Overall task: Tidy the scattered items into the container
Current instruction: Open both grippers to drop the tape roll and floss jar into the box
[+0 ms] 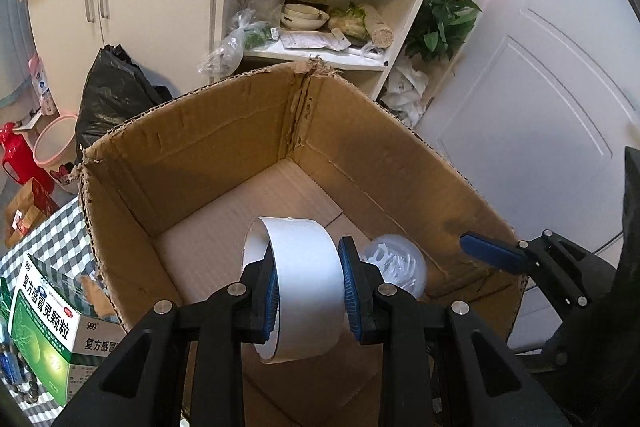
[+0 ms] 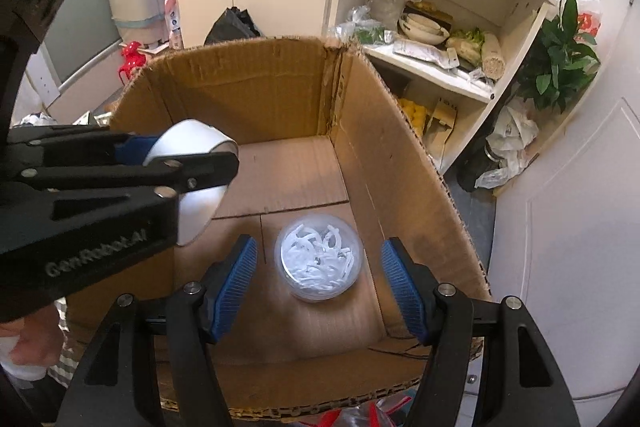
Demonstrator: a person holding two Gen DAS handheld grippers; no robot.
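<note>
A round clear tub of white picks already lies in the cardboard box. The left gripper clamps a white tape roll above it; the right gripper hangs spread, empty. A green medicine box waits outside.

One cardboard box, one roll of white tape, one clear round tub of white clips, one green medicine box, two grippers

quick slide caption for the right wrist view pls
Open right tongs hover over a round tub in the cardboard box while the left tongs carry a white tape roll in.
</note>
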